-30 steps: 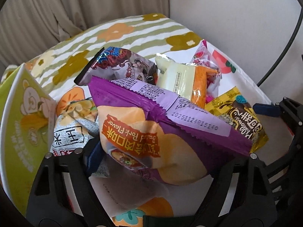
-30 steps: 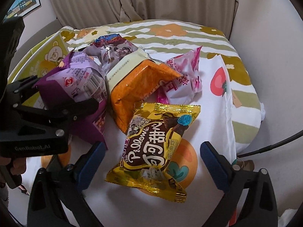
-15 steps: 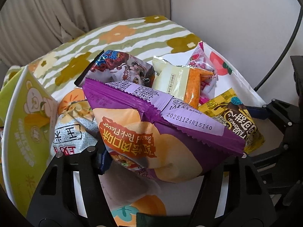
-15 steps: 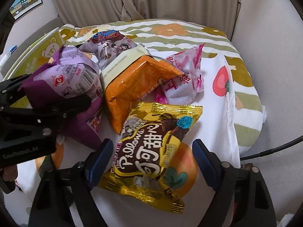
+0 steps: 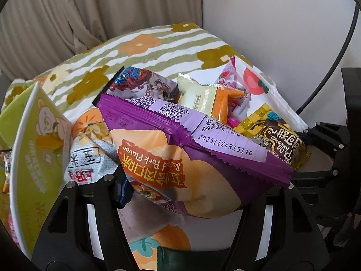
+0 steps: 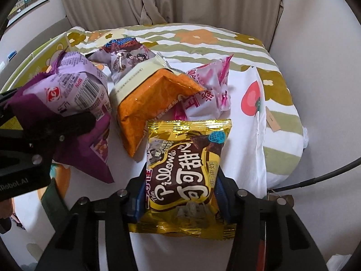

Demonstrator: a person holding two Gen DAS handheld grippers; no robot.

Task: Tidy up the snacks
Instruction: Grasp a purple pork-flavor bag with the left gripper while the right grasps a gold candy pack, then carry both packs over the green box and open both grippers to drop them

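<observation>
Your left gripper (image 5: 180, 194) is clamped on the purple chip bag (image 5: 191, 158), lifting it from the pile, while your right gripper (image 6: 180, 201) is closing on the yellow cocoa packet (image 6: 187, 171), ready to sort both.

A bed (image 6: 282, 135) under a white cover printed with orange and red fruit, with a green-striped flowered quilt (image 6: 203, 36) behind, carries a pile of snack packets: an orange-and-cream foil bag (image 6: 155, 99), a pink-and-white wrapper (image 6: 209, 90), a grey-lilac cartoon-printed packet (image 6: 126, 54) and a silver-grey pouch (image 5: 88, 158).
</observation>
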